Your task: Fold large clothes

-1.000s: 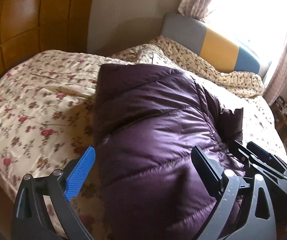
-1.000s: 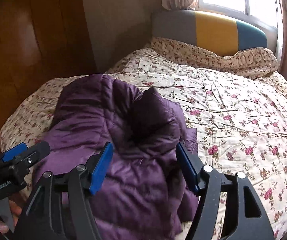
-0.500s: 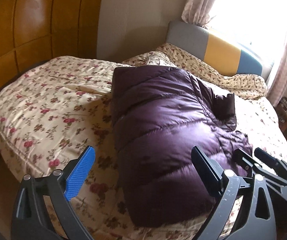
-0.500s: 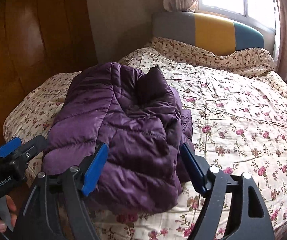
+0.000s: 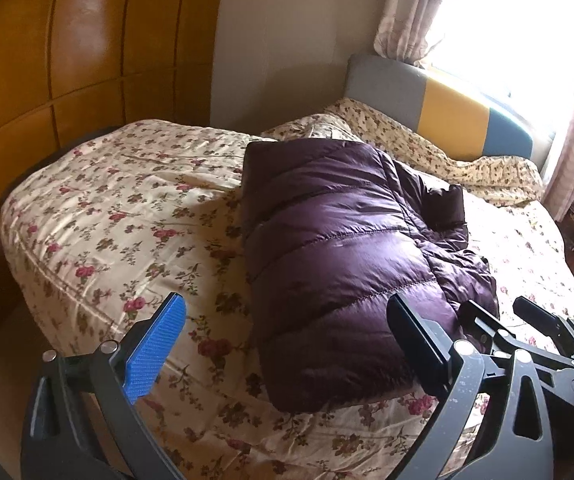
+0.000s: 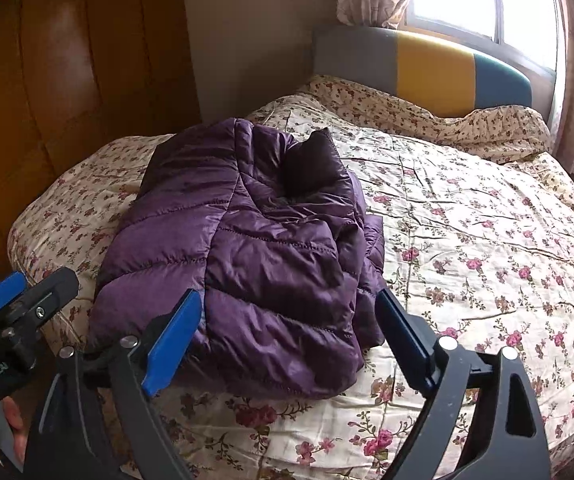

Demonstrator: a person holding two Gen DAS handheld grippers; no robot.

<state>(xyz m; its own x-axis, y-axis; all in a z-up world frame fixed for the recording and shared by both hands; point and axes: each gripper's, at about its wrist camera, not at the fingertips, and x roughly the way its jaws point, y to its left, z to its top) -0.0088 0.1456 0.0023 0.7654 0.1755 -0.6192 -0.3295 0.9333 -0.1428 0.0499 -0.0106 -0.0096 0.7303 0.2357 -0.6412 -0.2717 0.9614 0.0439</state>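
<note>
Purple jacket seen folded into compact bundle near bed's foot edge. Left gripper spread wide, empty. Right gripper just opened, nothing held. Folding judged nearly finished.

You are looking at a glossy dark purple quilted jacket on a cream bedspread printed with small pink and red roses and olive leaves. The headboard runs in blocks of grey, mustard yellow and teal. The wardrobe is orange-brown wood. Your right claw and left claw are black, each with a bright blue pad.
</note>
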